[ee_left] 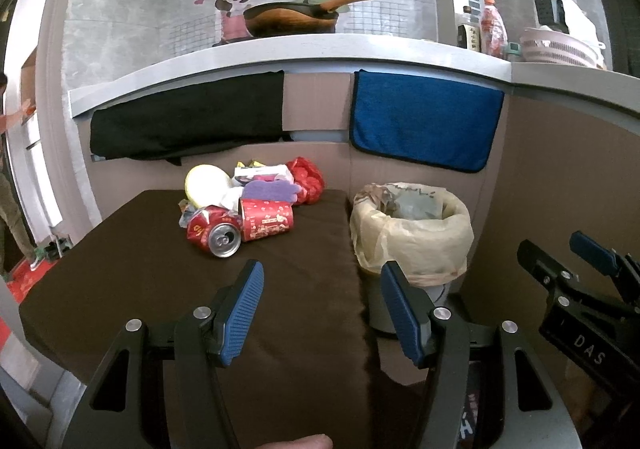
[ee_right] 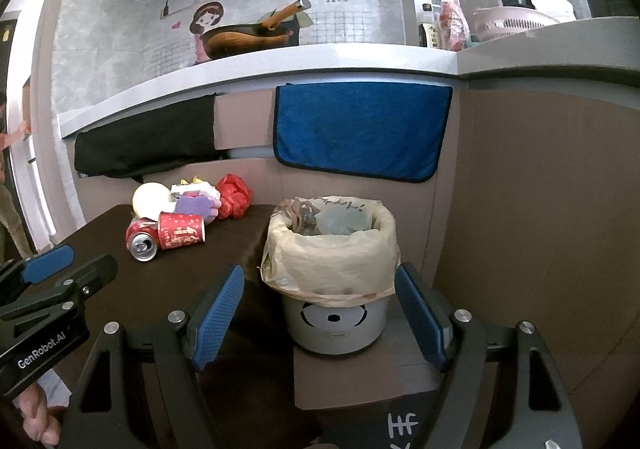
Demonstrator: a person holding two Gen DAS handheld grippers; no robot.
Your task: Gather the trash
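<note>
A heap of trash lies at the far side of the brown-covered table [ee_left: 160,289]: a crushed red can [ee_left: 214,233], a red paper cup [ee_left: 266,219] on its side, a pale yellow round piece [ee_left: 206,185], a purple piece [ee_left: 270,191], a white packet [ee_left: 262,171] and a crumpled red wrapper [ee_left: 308,179]. Right of the table stands a white bin [ee_right: 332,325] lined with a beige bag [ee_left: 412,233]. My left gripper [ee_left: 323,267] is open and empty, short of the heap. My right gripper [ee_right: 320,270] is open and empty, facing the bin. The can [ee_right: 142,243] and cup [ee_right: 180,233] lie to its left.
A black cloth [ee_left: 184,121] and a blue towel [ee_left: 424,121] hang from the counter edge behind. A wok [ee_left: 292,17], bottles [ee_left: 494,29] and a pink basket [ee_left: 560,47] sit on the counter. Cardboard walls [ee_left: 560,177] close the right side. A person [ee_left: 8,169] stands at far left.
</note>
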